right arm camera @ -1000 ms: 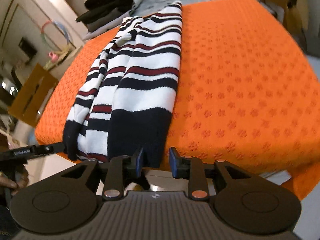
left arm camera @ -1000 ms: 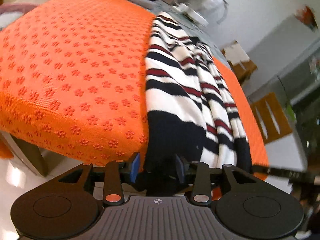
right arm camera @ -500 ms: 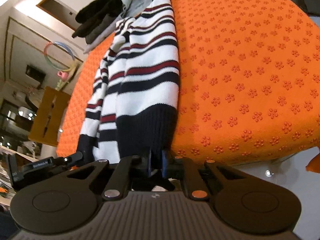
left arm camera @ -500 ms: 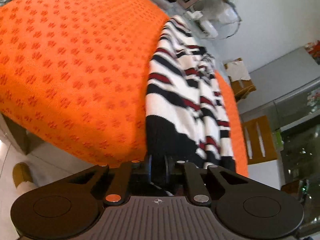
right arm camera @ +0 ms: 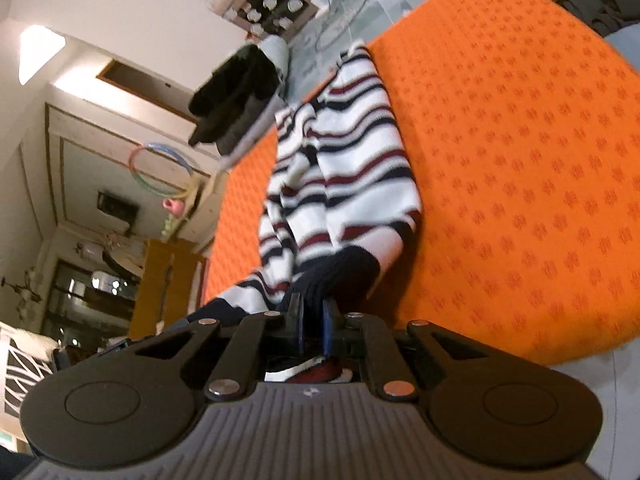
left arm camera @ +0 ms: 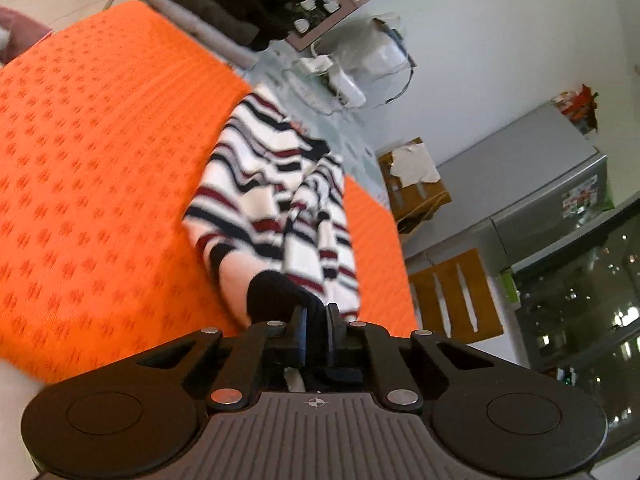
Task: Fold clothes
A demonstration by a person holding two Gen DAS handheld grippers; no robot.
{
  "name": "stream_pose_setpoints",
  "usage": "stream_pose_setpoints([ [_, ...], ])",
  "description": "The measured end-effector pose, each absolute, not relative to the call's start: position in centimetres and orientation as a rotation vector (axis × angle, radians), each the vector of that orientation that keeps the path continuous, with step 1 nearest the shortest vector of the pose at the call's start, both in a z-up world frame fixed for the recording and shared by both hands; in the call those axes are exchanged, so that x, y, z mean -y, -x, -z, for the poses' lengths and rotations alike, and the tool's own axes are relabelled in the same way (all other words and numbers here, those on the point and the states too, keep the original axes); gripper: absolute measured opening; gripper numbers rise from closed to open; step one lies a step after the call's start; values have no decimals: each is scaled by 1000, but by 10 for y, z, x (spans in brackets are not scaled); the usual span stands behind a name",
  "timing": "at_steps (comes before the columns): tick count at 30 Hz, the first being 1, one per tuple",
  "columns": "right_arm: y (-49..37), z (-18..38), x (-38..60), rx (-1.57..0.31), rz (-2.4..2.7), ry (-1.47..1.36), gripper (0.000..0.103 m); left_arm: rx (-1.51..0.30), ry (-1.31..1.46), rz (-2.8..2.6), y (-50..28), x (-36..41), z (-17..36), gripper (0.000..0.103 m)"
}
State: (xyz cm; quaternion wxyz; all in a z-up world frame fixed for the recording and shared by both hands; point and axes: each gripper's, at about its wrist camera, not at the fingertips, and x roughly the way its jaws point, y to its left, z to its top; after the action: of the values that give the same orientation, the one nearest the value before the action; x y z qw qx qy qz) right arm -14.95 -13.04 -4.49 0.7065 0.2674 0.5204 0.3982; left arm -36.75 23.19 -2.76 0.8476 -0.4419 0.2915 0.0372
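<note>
A striped sweater, white with navy and dark red bands and a navy hem, lies lengthwise on the orange patterned cloth. My left gripper is shut on the navy hem, which bunches up above the cloth. In the right wrist view the same sweater runs away from me over the orange cloth. My right gripper is shut on the navy hem at its other corner, and the near part of the sweater is lifted and curled back.
Dark garments are piled at the far end. A shelf with small cups and a white fan stand behind. Wooden chairs and a grey fridge are off to one side.
Both grippers went from open around the hem to shut on it, then rose and moved forward, lifting the hem and curling the sweater's near part back over itself.
</note>
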Motion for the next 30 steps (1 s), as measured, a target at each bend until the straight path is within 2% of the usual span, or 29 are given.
stream_pose_setpoints([
  [8,96,34,104,-1127,-764,-633,10,-620,942,-142,306,-277,25,11],
  [16,33,60,51,-1170,-592,-593,10,-744,966,-237,229,-329,63,9],
  [22,9,81,27,-1191,-509,-520,11,-820,959,-255,202,-353,94,8],
  [30,5,60,29,-1133,-546,-443,24,-748,1007,-182,215,-375,87,12],
])
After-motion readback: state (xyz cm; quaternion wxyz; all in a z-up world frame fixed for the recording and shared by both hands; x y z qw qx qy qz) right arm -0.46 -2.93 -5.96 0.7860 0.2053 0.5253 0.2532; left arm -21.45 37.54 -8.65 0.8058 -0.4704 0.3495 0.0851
